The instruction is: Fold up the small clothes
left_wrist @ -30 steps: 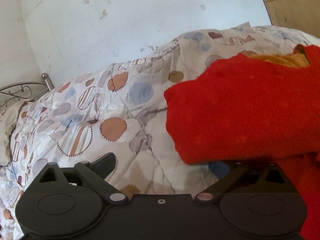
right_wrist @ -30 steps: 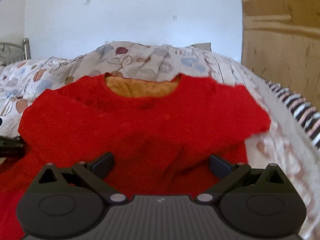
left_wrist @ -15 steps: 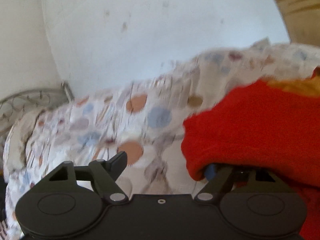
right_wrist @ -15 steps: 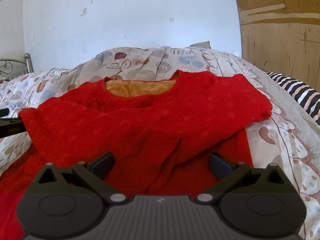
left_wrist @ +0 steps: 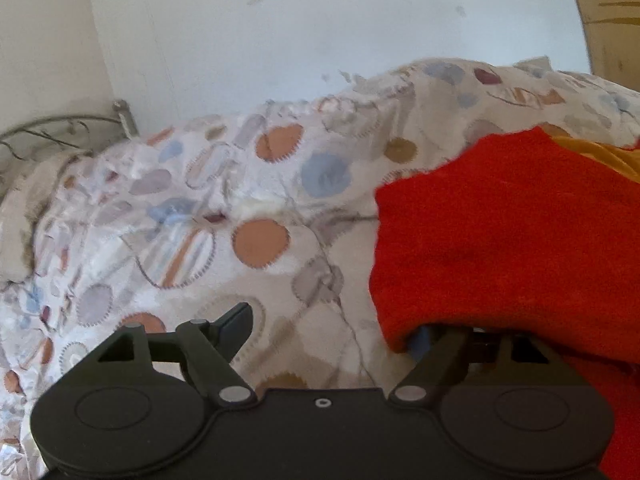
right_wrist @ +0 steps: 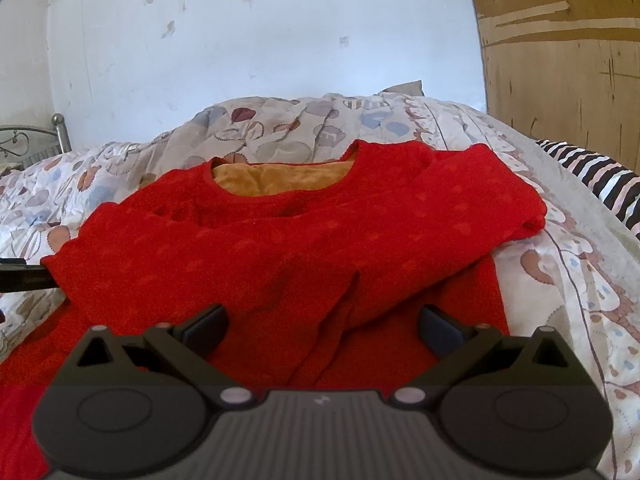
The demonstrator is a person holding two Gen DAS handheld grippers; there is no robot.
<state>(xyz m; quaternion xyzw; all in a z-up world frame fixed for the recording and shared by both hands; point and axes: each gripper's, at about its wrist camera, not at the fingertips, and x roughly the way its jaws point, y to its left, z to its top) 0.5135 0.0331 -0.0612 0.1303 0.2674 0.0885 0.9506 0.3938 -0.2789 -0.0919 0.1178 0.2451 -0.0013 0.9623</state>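
Red sweater (left_wrist: 520,232) drapes left gripper's (left_wrist: 332,328) right finger; jaws apart.

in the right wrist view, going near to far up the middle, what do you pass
right gripper → red sweater → orange lining at its neckline → patterned quilt → white wall

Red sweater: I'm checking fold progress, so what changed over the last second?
The right gripper drew back slightly from the red sweater, open and holding nothing. The left gripper swung its view rightward; its right finger is tucked under the sweater's edge as before. The sweater lies unmoved on the patterned quilt.
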